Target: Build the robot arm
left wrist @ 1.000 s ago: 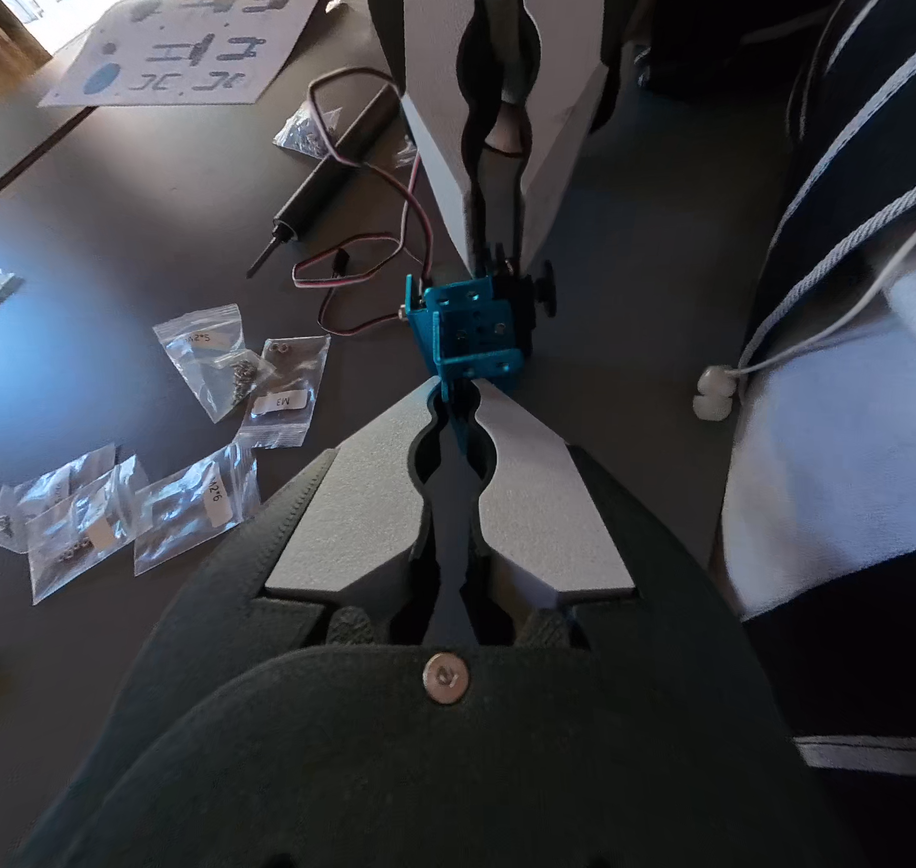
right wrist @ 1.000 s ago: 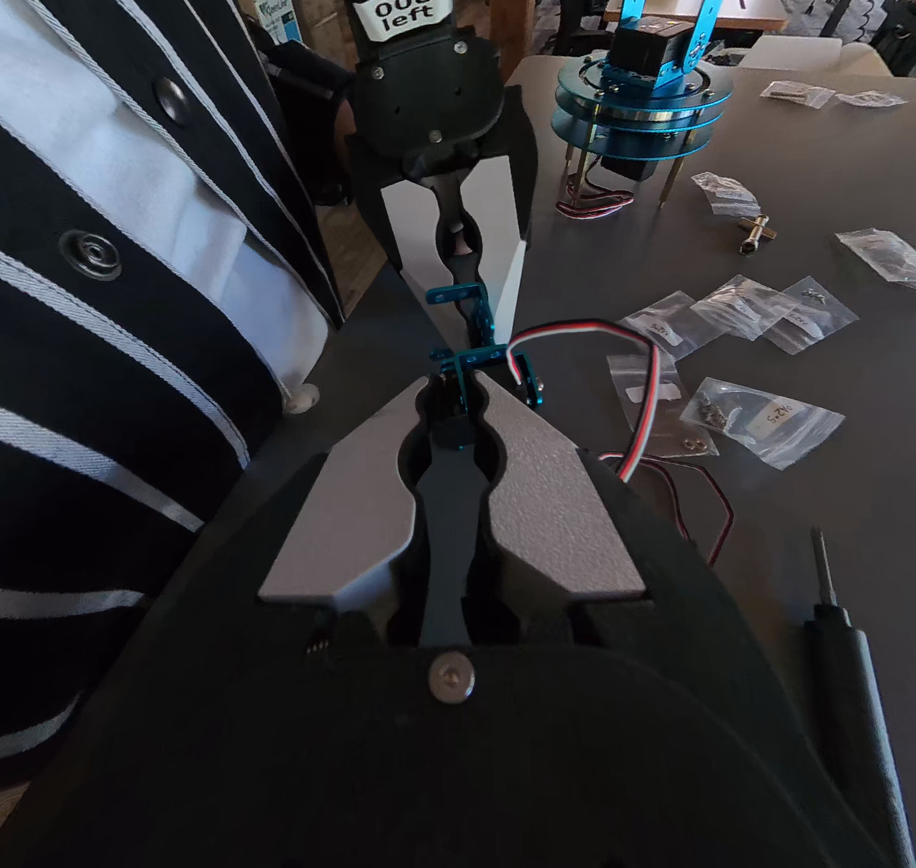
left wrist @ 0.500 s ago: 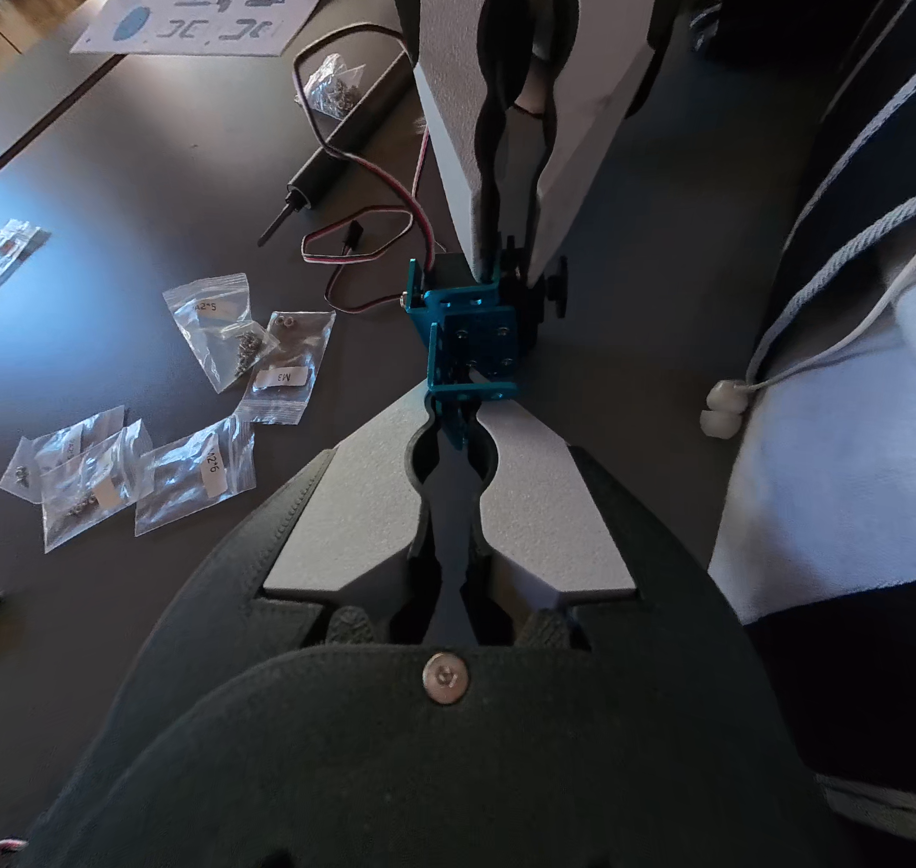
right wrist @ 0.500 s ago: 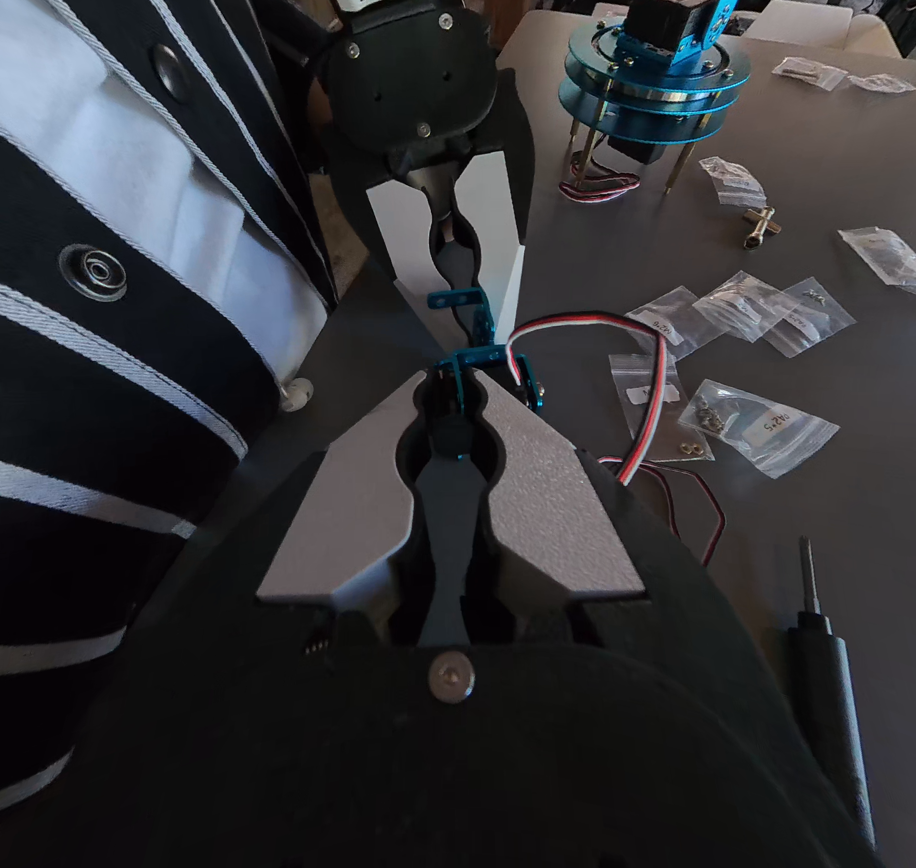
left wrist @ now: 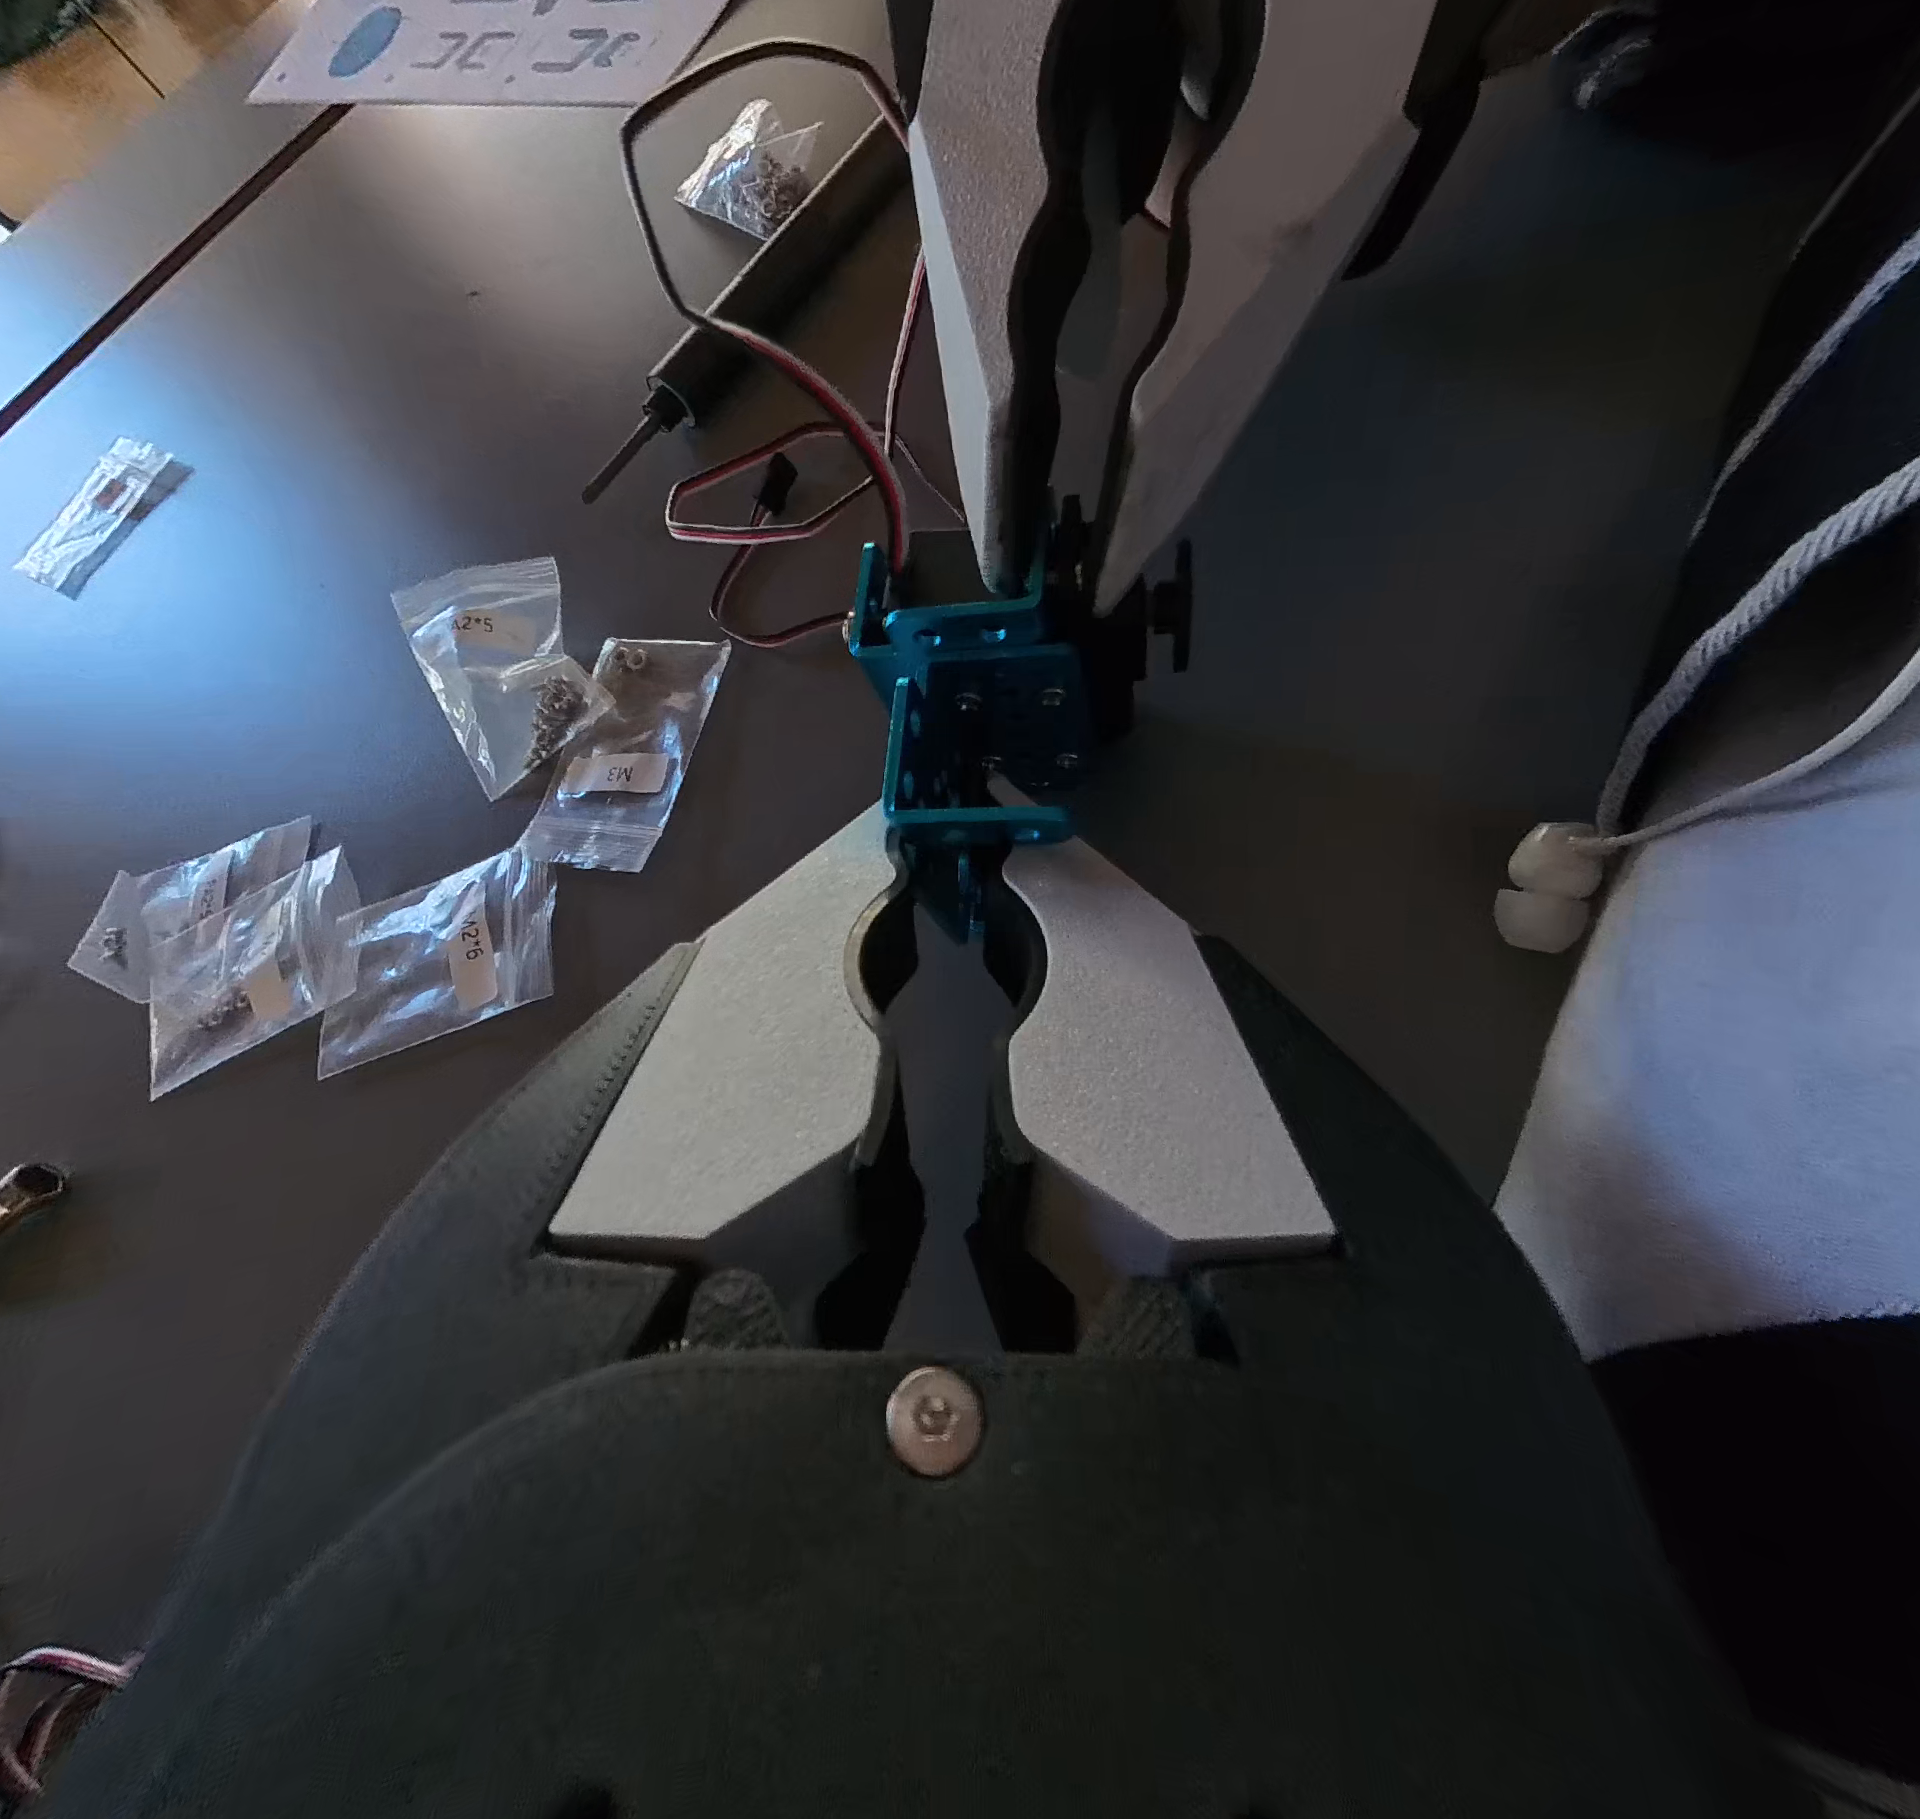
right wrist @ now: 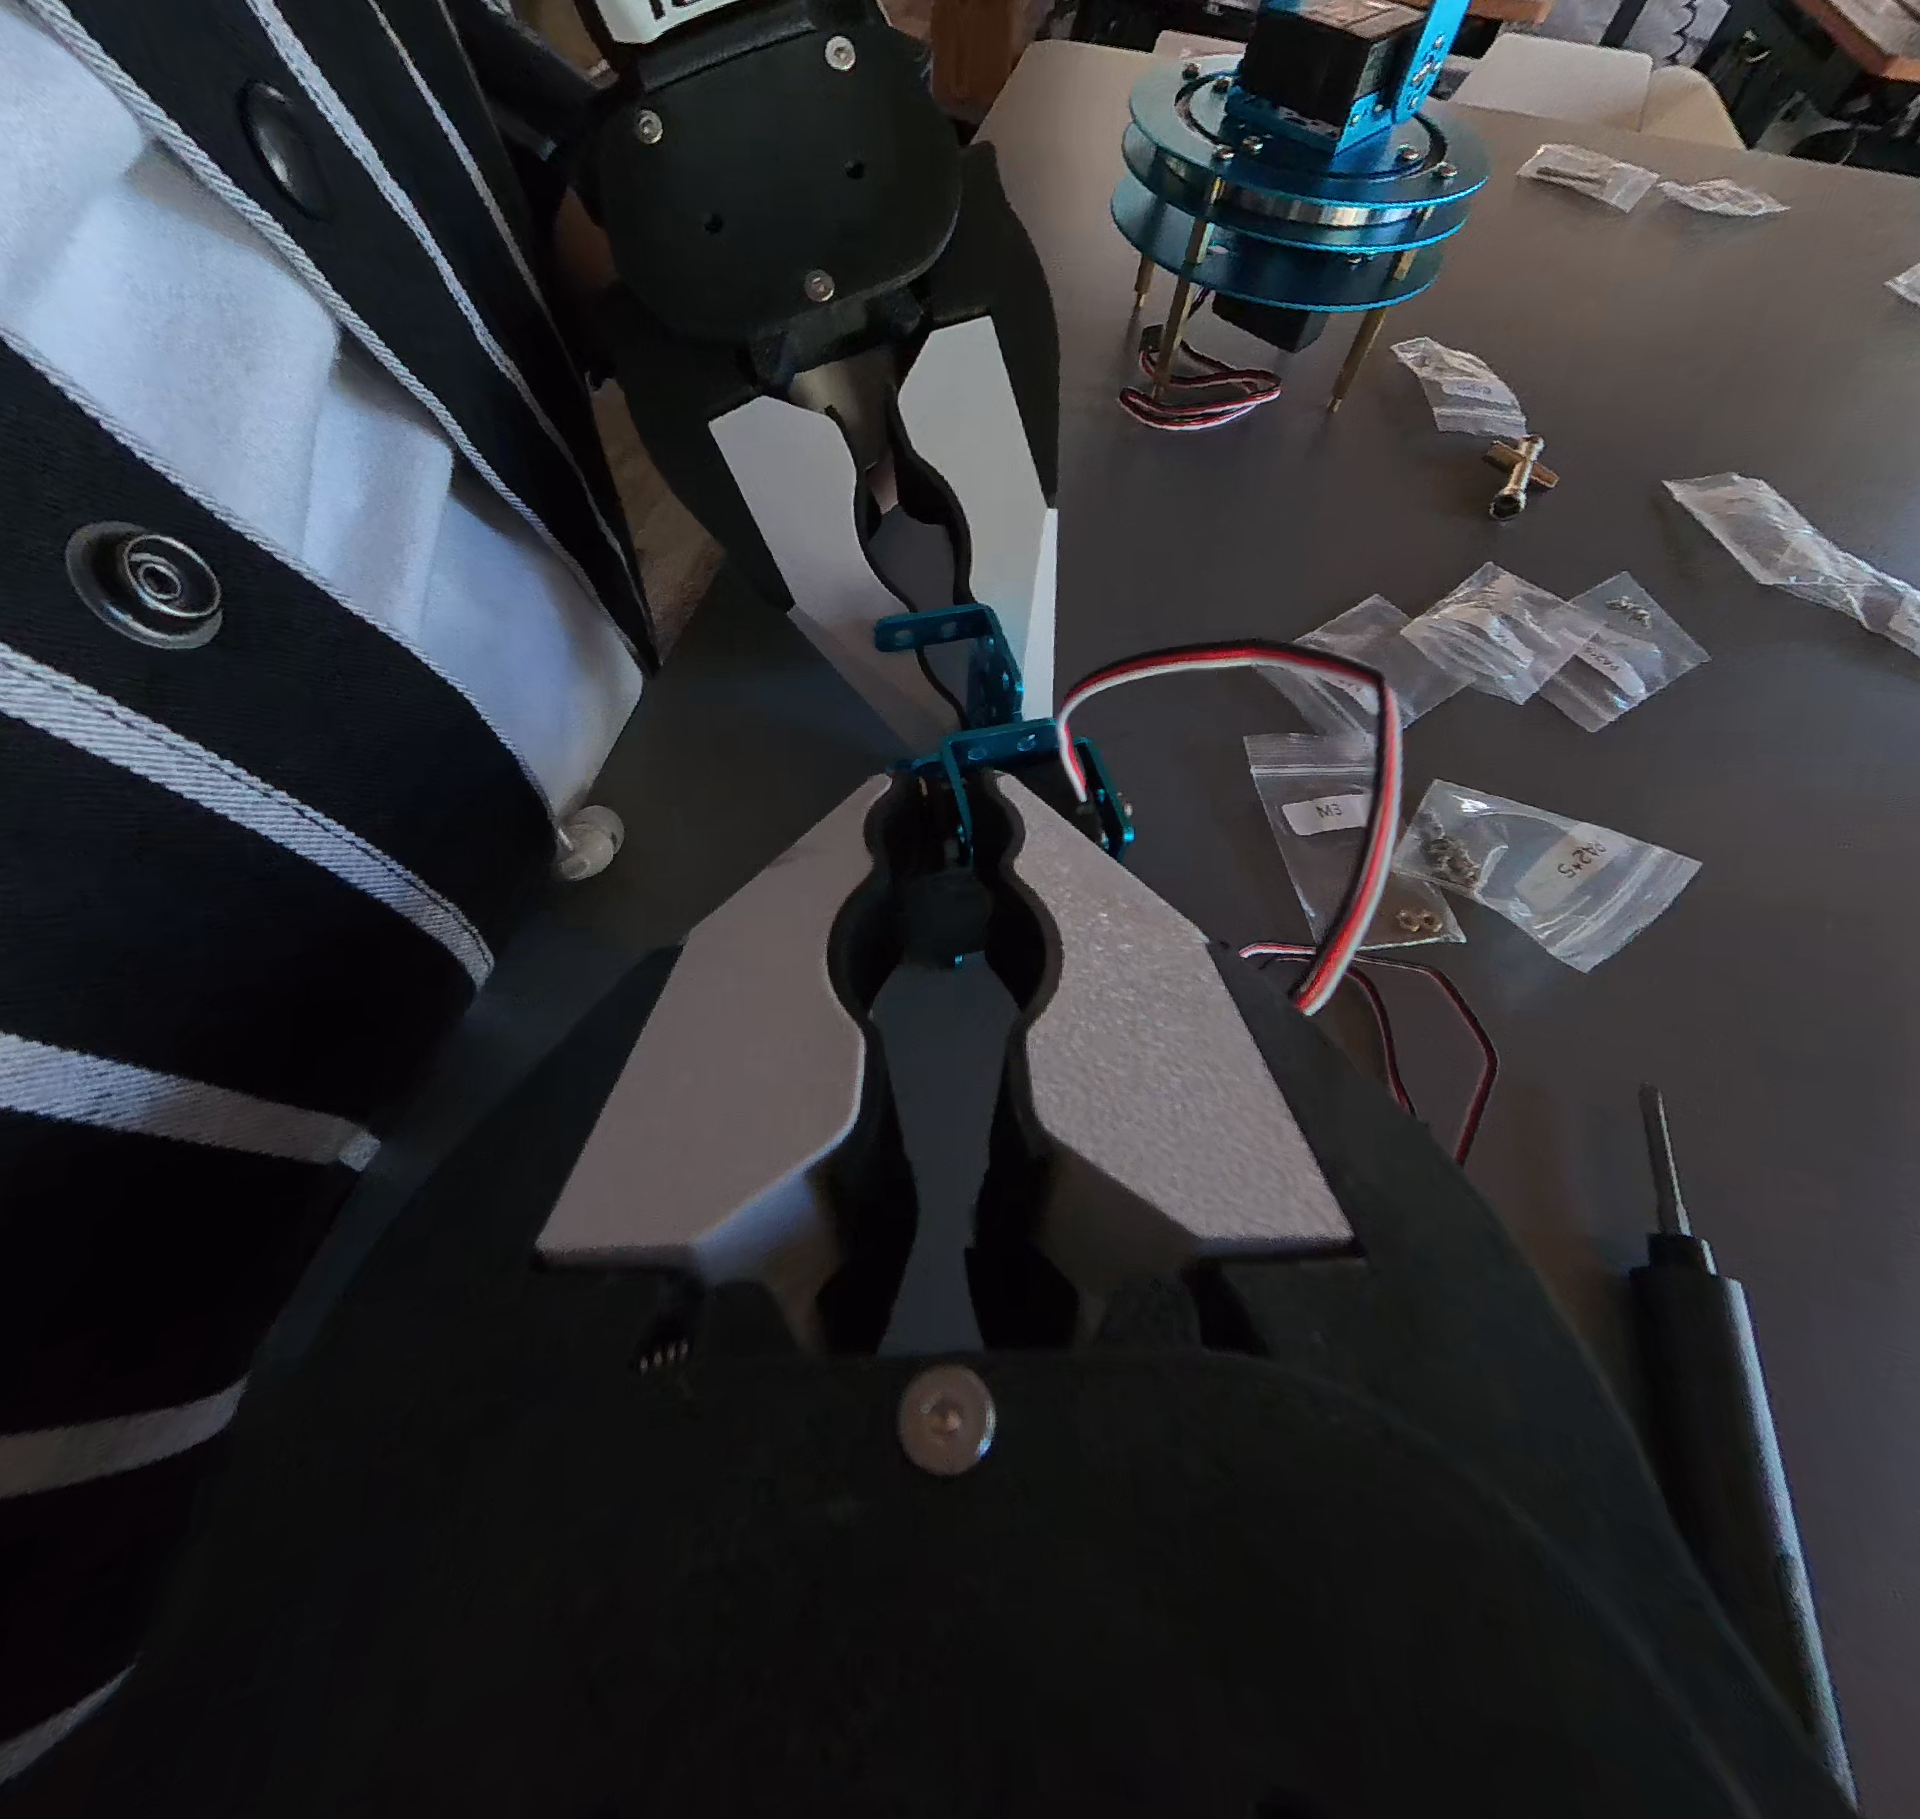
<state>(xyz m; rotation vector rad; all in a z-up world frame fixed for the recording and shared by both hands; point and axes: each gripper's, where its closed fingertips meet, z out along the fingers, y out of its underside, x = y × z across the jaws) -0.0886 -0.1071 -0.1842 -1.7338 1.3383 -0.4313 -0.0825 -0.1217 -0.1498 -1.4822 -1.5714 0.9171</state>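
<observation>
Bracket point(left wrist: 971, 730) lengthwise between both clamped claws.

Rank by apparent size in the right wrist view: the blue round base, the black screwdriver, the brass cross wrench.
1. Blue round base and black screwdriver: similar in extent; the screwdriver lies much nearer the camera and is cut by the frame, so I leave these two unranked.
2. Brass cross wrench: clearly smallest.

Screwdriver point(left wrist: 774, 299) handle perhaps partly hidden
</observation>
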